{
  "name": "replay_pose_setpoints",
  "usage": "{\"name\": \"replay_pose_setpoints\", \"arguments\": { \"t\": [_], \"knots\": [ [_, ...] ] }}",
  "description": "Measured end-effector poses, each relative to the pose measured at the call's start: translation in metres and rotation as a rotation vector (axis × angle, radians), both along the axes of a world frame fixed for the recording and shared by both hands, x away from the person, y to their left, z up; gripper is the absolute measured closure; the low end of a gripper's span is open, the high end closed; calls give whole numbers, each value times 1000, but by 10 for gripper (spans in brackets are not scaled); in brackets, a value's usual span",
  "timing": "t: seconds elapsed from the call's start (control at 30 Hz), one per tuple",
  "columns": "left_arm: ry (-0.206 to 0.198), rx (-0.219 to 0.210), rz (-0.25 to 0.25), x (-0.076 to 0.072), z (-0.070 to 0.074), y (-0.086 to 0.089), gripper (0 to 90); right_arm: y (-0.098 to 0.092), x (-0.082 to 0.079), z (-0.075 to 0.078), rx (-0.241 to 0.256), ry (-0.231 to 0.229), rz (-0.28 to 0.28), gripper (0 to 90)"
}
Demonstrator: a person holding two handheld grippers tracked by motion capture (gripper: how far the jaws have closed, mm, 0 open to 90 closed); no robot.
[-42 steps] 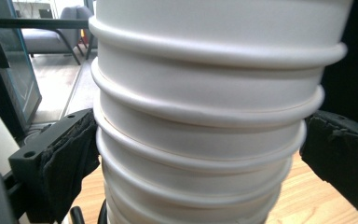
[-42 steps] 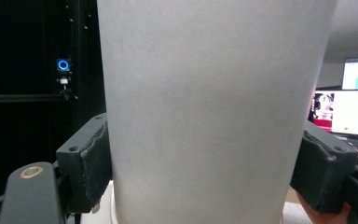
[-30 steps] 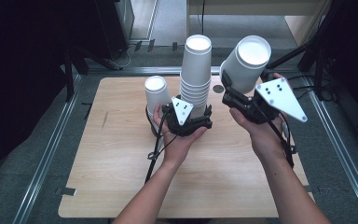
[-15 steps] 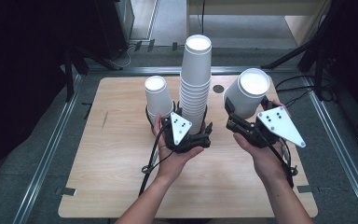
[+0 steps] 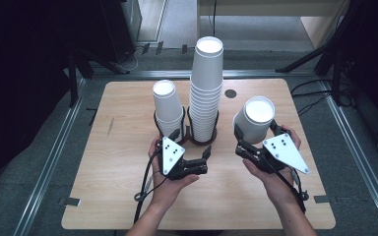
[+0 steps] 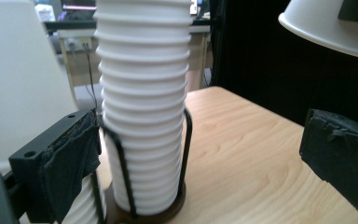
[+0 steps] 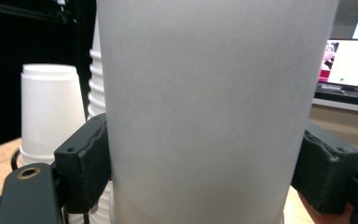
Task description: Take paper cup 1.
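Paper cup (image 5: 254, 119) clamped in the right tool (image 5: 256, 137), held upright above the counter (image 5: 118, 196) at about 3 o'clock from the tall stack of cups (image 5: 206, 88), apart from it. In the right gripper view the cup (image 7: 214, 107) sits between both black jaws, pads pressed on its sides. Right hand (image 5: 275, 172) grips the tool from below, grey plate on top.

Left tool (image 5: 204, 160) at 6 o'clock of the tall stack, jaws apart, nothing between them; left gripper view shows the stack (image 6: 142, 107) ahead in the gap, not touched. Left hand (image 5: 170, 182) under it.

Tall stack stands in a black wire holder (image 5: 193, 137) near counter centre. Short stack of cups (image 5: 167, 108) just beside it at 9 o'clock, in the same holder. Small dark round mark (image 5: 231, 93) on the counter at 2 o'clock of the tall stack.
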State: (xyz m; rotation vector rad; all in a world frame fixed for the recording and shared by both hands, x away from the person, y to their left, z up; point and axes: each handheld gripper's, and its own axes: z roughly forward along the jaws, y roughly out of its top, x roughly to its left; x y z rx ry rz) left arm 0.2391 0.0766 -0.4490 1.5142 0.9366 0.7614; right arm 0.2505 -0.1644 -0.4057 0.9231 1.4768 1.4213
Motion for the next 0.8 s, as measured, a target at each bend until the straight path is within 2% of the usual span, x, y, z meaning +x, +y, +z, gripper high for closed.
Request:
{"name": "replay_pose_setpoints", "arguments": {
  "t": [0.07,0.2,0.3,0.43,0.6,0.8],
  "knots": [
    [19,0,5,-6,-5,8,0,-1,0,-6,-2,9,-2,168],
    [13,24,26,-16,-10,16,0,-1,-1,-18,-12,26,-7,168],
    [16,23,40,-22,-14,23,0,-1,-3,-27,-19,38,-3,168],
    [28,21,29,-29,-17,30,0,-1,-6,-39,-37,46,-6,168],
    [42,-1,31,-32,-18,37,0,3,-7,-51,-61,76,2,168],
    [66,4,-6,-36,-21,40,0,11,-13,-63,-150,47,-3,167]
  ]
}}
